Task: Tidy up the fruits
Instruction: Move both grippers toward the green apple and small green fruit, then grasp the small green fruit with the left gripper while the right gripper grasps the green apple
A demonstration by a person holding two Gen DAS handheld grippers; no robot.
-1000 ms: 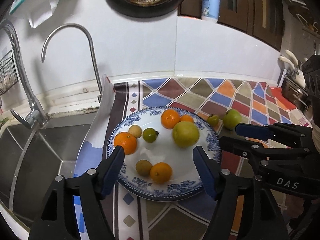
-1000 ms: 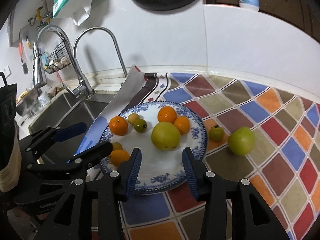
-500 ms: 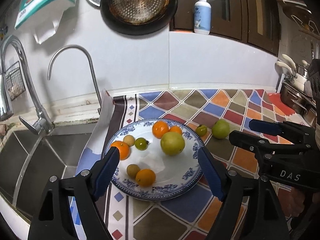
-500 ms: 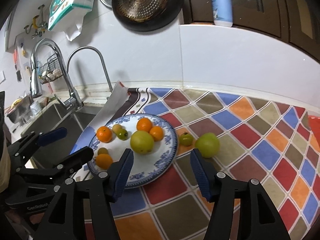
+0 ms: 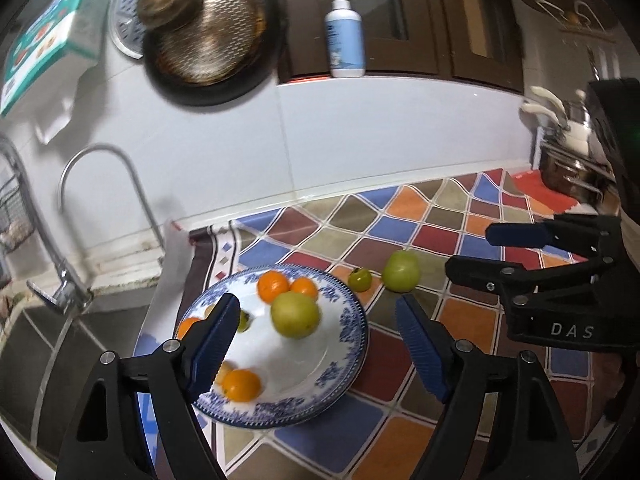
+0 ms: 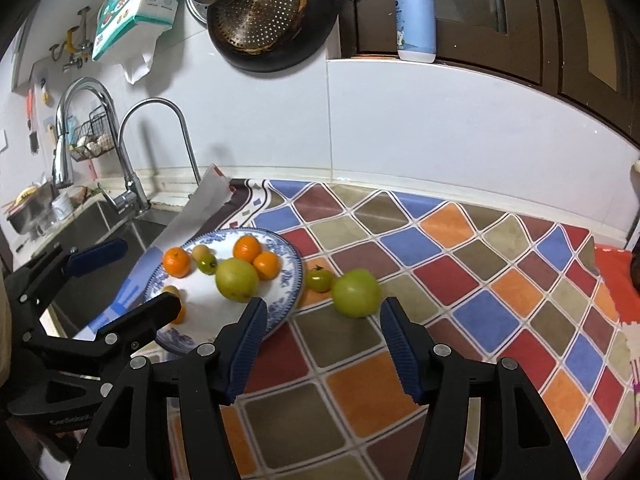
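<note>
Both grippers hang empty, jaws apart, having just been opening: the left gripper [image 5: 316, 344] over the blue-patterned plate [image 6: 294, 280], the right gripper [image 6: 320, 344] over the checked cloth [image 6: 460, 280]. At eleven o'clock, the plate holds four oranges [image 6: 247, 249] and a big yellow-green fruit [image 6: 237, 279]. At twelve, off-plate, lie a green apple [image 6: 356, 293] and small green tomato [image 6: 319, 279]. Beyond, two faucets [image 6: 160, 128].

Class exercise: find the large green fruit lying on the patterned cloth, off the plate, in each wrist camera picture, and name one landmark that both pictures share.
Left wrist view: the large green fruit lies right of centre, just beyond the blue-rimmed plate.
Right wrist view: the same fruit sits near the centre, just above the gap in the right gripper.
Shared landmark: the small green tomato between fruit and plate.
</note>
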